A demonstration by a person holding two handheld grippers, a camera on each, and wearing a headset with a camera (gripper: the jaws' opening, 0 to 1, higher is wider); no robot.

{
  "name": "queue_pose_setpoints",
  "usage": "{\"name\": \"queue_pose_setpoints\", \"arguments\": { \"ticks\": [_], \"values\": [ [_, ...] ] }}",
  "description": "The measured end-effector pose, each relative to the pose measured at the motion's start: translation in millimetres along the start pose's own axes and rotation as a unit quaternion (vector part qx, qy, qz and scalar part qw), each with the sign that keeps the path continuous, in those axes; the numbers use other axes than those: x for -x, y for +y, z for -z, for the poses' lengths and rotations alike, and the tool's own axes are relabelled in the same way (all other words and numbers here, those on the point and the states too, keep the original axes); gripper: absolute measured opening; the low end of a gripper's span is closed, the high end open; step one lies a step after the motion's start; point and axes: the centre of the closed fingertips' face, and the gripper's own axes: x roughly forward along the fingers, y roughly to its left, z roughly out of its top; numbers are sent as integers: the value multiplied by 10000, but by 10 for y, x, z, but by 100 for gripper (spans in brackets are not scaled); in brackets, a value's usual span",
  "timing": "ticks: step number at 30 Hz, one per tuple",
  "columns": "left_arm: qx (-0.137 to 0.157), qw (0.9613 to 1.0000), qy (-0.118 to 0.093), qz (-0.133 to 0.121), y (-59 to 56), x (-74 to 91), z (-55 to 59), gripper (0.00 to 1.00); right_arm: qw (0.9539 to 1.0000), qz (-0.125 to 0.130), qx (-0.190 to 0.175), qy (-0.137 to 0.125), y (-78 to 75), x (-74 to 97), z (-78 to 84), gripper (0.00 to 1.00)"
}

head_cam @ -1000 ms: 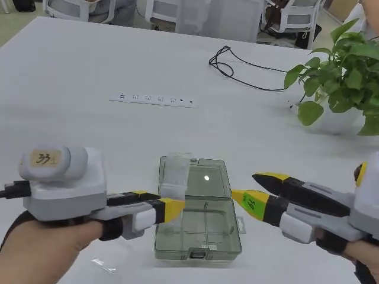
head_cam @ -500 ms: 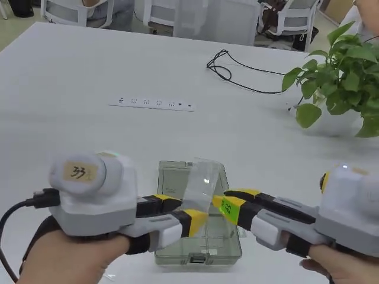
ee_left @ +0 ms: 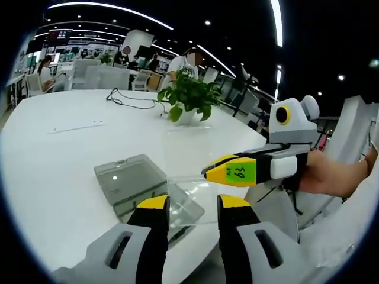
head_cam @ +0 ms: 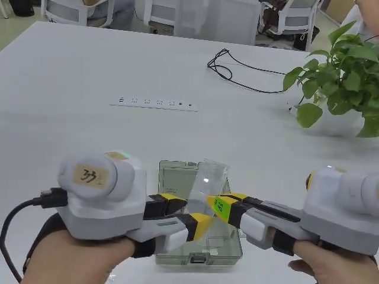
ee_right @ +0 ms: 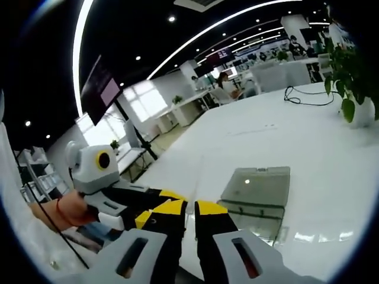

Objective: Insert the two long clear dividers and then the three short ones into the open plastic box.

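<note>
Your right gripper (head_cam: 213, 202) has its fingers pinched on the clear rectangular plastic divider (head_cam: 207, 177) over the open grey-tinted plastic box (head_cam: 172, 251) — left gripper (head_cam: 192, 211) fingers narrowly apart beside it — with white table (head_cam: 118, 136) all round the box.

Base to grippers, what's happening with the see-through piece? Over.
Right gripper shut on clear divider. Left gripper open around it. Divider above open box, not in. Nothing blocking.

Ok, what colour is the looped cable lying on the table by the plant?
Black; the thin looped cable shows best in the head view.
</note>
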Motion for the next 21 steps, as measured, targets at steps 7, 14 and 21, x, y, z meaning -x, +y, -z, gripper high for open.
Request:
{"name": "queue_pose_setpoints", "arguments": {
  "ticks": [7, 14, 21],
  "values": [
    [-9, 10000, 14, 9, -6, -18, 28, 29, 10000, 62, -38, 5, 9, -9, -10, 6],
    [35, 9999, 5, 101, -33, -14, 32, 32, 9999, 63, -64, 66, 1, -15, -12, 6],
    [-106, 9998, -59, 139, -5, 32, 42, 36, 9998, 4, -169, 98, 2, -9, -49, 6]
  ]
}}
